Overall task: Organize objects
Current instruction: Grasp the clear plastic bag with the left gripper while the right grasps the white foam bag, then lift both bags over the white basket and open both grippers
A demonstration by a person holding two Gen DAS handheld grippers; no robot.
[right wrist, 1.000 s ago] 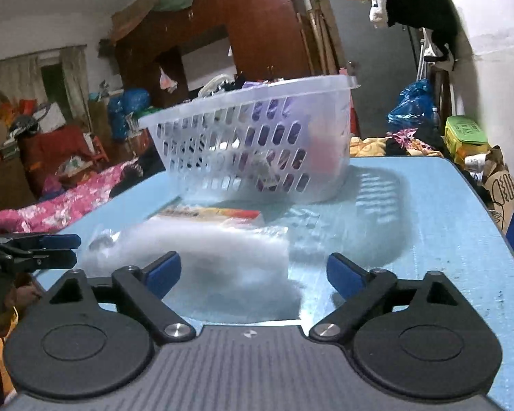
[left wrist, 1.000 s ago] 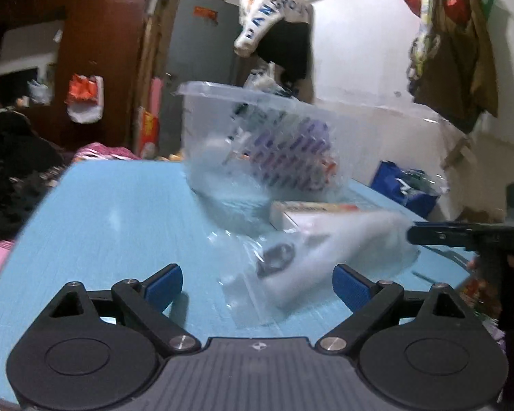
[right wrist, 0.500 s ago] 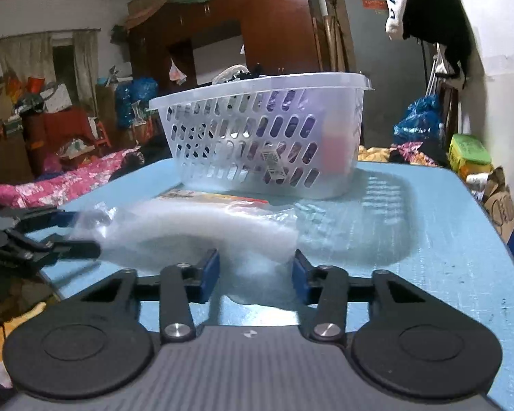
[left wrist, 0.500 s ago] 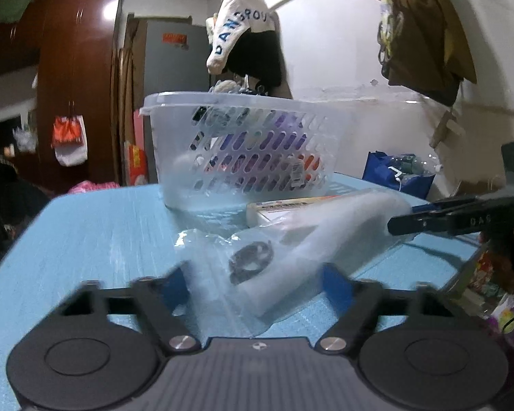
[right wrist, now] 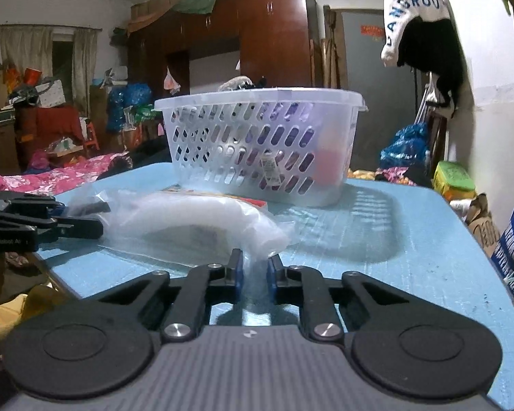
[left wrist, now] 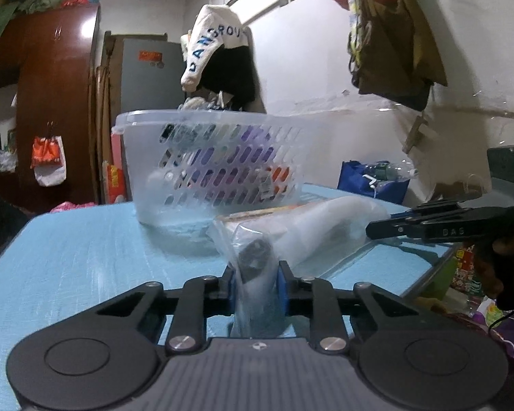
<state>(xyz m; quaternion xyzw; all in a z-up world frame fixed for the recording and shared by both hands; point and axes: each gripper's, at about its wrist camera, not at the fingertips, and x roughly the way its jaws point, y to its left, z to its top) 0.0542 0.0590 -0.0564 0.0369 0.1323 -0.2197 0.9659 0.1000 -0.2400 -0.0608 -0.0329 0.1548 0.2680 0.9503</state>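
A clear plastic bag with white padding and a dark round part lies across the blue table. My left gripper is shut on the bag's end with the dark part. My right gripper is shut on the bag's other end. Each gripper shows in the other's view: the right one at the right, the left one at the left. A clear slotted basket, also in the right wrist view, stands behind the bag with several items inside.
A flat box with a red edge lies between bag and basket. The table's edge runs at the right, with bags on the floor beyond. A cluttered room with wardrobe lies behind.
Both grippers were open around the bag's ends a second ago. Both have closed on the bag, and its ends are now pinched and bunched.
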